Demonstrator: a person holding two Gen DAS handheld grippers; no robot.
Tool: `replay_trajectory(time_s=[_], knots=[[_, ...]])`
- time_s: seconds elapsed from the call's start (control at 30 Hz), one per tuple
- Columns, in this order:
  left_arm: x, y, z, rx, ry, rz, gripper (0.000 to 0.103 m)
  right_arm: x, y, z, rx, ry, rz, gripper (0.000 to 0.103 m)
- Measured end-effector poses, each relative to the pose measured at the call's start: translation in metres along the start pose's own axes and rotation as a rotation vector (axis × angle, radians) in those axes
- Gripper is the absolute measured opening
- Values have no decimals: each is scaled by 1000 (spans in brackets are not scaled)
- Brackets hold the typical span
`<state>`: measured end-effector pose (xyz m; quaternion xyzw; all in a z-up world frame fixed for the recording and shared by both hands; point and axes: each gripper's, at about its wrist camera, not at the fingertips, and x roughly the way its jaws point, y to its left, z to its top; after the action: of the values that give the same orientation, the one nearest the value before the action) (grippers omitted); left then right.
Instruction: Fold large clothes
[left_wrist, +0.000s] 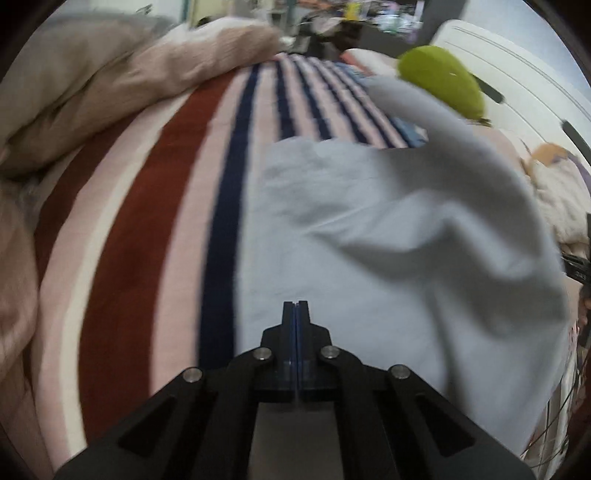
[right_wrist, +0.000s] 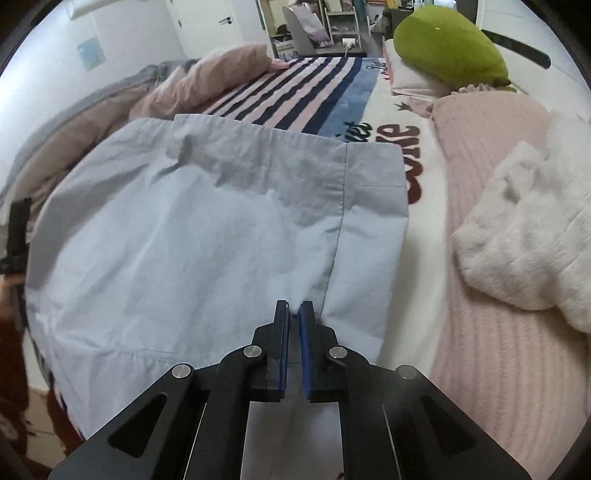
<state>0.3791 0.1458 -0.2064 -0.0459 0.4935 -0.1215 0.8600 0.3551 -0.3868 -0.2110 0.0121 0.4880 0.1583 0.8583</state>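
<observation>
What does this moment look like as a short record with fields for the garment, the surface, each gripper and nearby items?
garment: light blue garment, spread on the bed, wrinkled
surface: striped blanket in red, pink, white and navy
left gripper: fingers shut, over the near edge of the garment; no cloth visible between them
right gripper: fingers closed on a pinch of the garment beside a seam
nearby: green plush toy at the far end, white fluffy fabric on a pink ribbed cover, beige duvet
</observation>
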Motion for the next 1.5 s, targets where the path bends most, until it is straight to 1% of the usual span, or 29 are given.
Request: replay_trajectory(time_s=[0.03,0.07,0.1,0.13,0.2,0.27,0.3,0.37,0.4,0.43,0.47,0.53,0.57,0.63,0.67,0.7,0.77,0.83,0.93,0.97,1.03,1.1,1.13,1.2,1.33,1.4,1.43,1.47,1.5], knots=[[-4,8,-4,-18,-4,-13,0,-2,4,1,-15,4,-41,2],[-9,12,-5,-32,-19,-34,0,-6,7,2,-28,-7,-52,4],[-20,14,-5,-42,-50,-67,2,-14,14,4,-27,-32,-18,5],[-29,14,-5,-46,-76,-86,6,-22,19,5,-20,-53,26,5],[-56,2,-3,-32,-143,-134,36,-42,42,10,-32,-103,116,7],[-82,-16,-1,3,-200,-190,49,-57,71,14,-93,-132,145,34],[-95,-28,-1,24,-227,-229,55,-64,89,13,-135,-144,156,38],[-114,-55,-2,72,-272,-346,65,-69,123,10,-205,-144,200,40],[-119,-71,-5,99,-281,-385,67,-68,133,10,-220,-140,217,40],[-118,-83,-3,119,-279,-396,67,-65,146,8,-232,-135,238,40],[-114,-94,-4,140,-268,-387,67,-61,154,7,-235,-131,248,39],[-91,-108,-4,163,-231,-272,67,-45,163,5,-243,-106,244,39],[-78,-107,-5,151,-206,-230,65,-34,164,4,-242,-79,235,39],[-43,-88,-5,70,-131,-146,58,-13,152,-4,-211,-23,196,39],[-32,-77,-6,41,-102,-128,58,-6,146,-6,-192,-8,180,39],[-18,-66,-10,3,-72,-142,61,2,136,-10,-163,3,177,39],[-10,-62,-18,-10,-53,-148,62,13,124,-15,-108,31,185,39],[-16,-69,-23,1,-70,-124,61,12,125,-19,-116,33,169,39],[-45,-71,-27,-9,-117,-137,64,-5,137,-22,-151,20,126,39],[-59,-71,-30,-12,-143,-135,71,-15,140,-24,-163,2,134,39],[-93,-66,-45,-15,-210,-117,78,-33,147,-29,-185,-36,154,41],[-119,-58,-65,-41,-255,-129,85,-55,158,-40,-201,-74,187,43],[-128,-55,-76,-58,-263,-139,89,-62,163,-47,-202,-88,205,44],[-137,-52,-103,-84,-254,-159,100,-75,175,-59,-207,-121,247,44],[-129,-40,-157,-177,-257,-190,102,-78,204,-76,-243,-177,271,44],[-115,-36,-181,-247,-249,-248,102,-68,216,-81,-253,-190,278,44],[-109,-34,-190,-272,-247,-276,102,-62,219,-83,-252,-191,271,40],[-102,-34,-196,-289,-245,-291,102,-54,222,-84,-252,-194,255,27],[-94,-36,-201,-309,-243,-300,102,-45,223,-84,-253,-192,227,18]])
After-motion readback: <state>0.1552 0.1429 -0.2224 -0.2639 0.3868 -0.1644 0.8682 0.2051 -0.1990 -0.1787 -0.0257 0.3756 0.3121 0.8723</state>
